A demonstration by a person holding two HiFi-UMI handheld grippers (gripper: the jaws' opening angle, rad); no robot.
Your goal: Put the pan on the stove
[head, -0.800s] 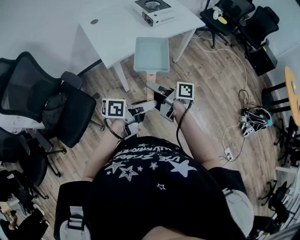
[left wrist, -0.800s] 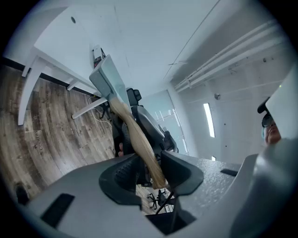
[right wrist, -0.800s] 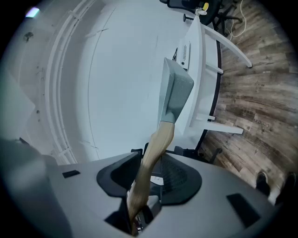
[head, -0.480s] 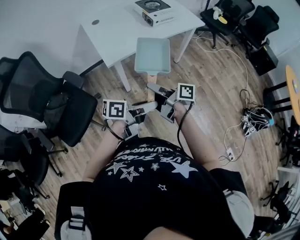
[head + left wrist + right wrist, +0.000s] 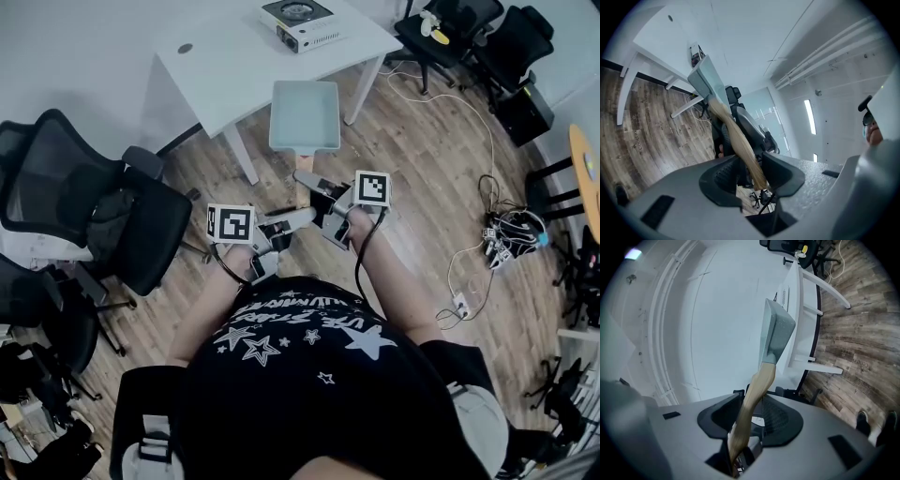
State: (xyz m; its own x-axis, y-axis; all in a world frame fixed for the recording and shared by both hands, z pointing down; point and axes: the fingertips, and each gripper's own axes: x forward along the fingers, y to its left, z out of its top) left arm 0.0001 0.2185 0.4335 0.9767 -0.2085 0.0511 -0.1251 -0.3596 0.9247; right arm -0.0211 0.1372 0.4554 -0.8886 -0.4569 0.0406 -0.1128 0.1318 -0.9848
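Note:
A pale teal square pan with a wooden handle is held level above the wooden floor, in front of the white table. The stove is a white single-burner unit on the table's far part. My left gripper and right gripper are both shut on the handle, the right one nearer the pan. In the left gripper view the handle runs between the jaws of the gripper up to the pan. The right gripper view shows the handle clamped in the gripper below the pan.
A black office chair stands at the left. More chairs are at the top right. Cables and a power strip lie on the floor at the right. An orange round table edge shows at the far right.
Both grippers keep the same hold on the handle. The table and stove have slid slightly toward the top of the head view; the pan sits a touch lower in frame.

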